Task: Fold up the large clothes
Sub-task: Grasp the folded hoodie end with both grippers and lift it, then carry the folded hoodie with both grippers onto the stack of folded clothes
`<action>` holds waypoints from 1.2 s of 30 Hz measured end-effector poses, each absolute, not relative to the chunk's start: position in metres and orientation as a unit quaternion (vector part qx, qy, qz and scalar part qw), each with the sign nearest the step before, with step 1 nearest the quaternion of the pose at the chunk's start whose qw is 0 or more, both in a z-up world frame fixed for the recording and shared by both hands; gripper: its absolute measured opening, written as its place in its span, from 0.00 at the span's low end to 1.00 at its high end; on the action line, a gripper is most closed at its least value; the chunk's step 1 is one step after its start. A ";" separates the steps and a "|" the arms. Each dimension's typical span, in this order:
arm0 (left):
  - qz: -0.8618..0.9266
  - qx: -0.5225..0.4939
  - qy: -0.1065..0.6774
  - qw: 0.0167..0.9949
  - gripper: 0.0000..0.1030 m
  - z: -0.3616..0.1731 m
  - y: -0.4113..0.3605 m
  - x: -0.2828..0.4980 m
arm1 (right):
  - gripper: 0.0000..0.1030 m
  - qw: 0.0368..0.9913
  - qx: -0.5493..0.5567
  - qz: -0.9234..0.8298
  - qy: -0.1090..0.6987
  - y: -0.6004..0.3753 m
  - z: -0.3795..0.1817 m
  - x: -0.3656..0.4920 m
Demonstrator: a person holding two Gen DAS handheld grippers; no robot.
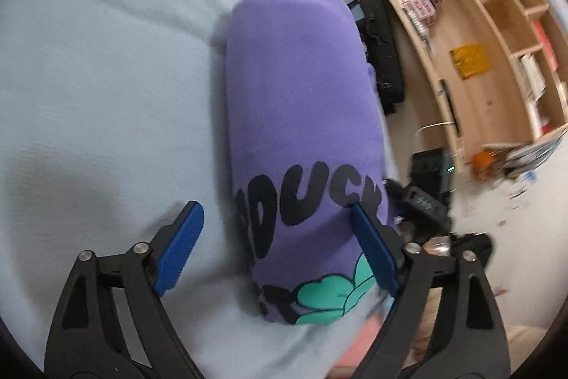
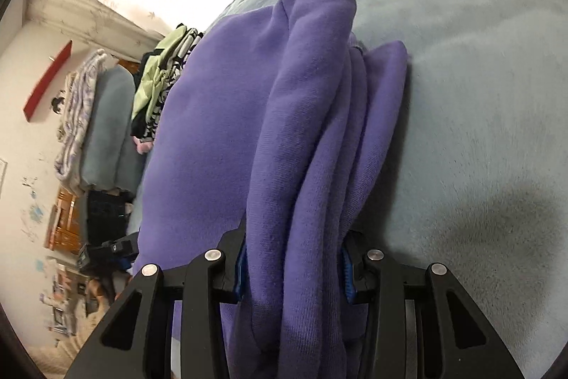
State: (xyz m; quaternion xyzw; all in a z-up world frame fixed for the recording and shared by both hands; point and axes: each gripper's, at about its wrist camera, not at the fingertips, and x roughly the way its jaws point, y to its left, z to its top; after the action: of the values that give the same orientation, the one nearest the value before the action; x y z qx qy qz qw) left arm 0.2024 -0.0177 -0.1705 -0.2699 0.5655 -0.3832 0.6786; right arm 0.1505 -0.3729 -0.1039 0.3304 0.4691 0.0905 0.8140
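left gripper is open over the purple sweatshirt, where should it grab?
Probably the near printed end of the sweatshirt, coming from the bedspread side. That long edge lies free, and the left gripper already straddles it. The right gripper pinches stacked layers at the other edge.

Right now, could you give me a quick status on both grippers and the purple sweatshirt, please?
Left gripper open, above the bed. Right gripper shut on purple sweatshirt, clamping its bunched folds. Nothing blocking the fold.
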 end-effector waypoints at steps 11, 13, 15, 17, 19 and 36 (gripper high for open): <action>-0.415 -0.249 0.580 0.655 1.00 -0.193 -0.083 0.231 | 0.38 0.802 0.366 0.114 0.457 -0.389 -0.138 0.137; -0.413 -0.252 0.581 0.655 1.00 -0.196 -0.090 0.233 | 0.38 0.801 0.373 0.116 0.454 -0.389 -0.142 0.139; -0.410 -0.250 0.577 0.660 0.99 -0.194 -0.094 0.232 | 0.38 0.803 0.369 0.116 0.453 -0.388 -0.142 0.139; -0.408 -0.236 0.565 0.677 0.97 -0.185 -0.097 0.228 | 0.38 0.810 0.356 0.113 0.452 -0.384 -0.140 0.138; -0.409 -0.220 0.552 0.693 0.95 -0.168 -0.096 0.218 | 0.38 0.818 0.345 0.110 0.447 -0.376 -0.127 0.136; -0.369 -0.180 0.405 0.817 0.93 0.028 0.035 0.233 | 0.37 0.874 0.265 0.203 0.352 -0.229 -0.003 0.237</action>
State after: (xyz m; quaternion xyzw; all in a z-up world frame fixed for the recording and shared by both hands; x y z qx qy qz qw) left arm 0.2325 0.0345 0.0277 -0.1801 0.4055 -0.3692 0.8166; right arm 0.2369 -0.2293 -0.0027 0.2652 0.3525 0.2031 0.8742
